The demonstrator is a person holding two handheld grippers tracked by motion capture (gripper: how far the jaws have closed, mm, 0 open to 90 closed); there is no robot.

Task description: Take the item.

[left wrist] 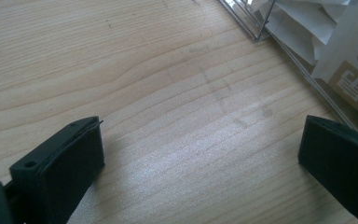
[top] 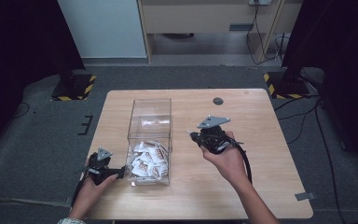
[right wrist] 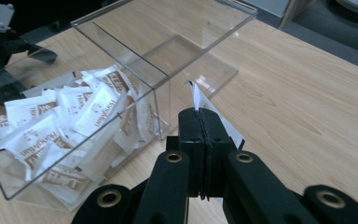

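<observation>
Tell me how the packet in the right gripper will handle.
The packet looks thin and flat, so probably light and floppy. The right gripper pinches it by one edge, so it may droop or slip. Those in the box lie crumpled, suggesting soft paper.

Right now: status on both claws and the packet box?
Left claw open, low over the table, beside the clear box. Right claw shut on one white packet, outside the box. Remaining packets piled inside. Nothing in the way.

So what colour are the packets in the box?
White with brown print; the packets show best in the right gripper view.
</observation>
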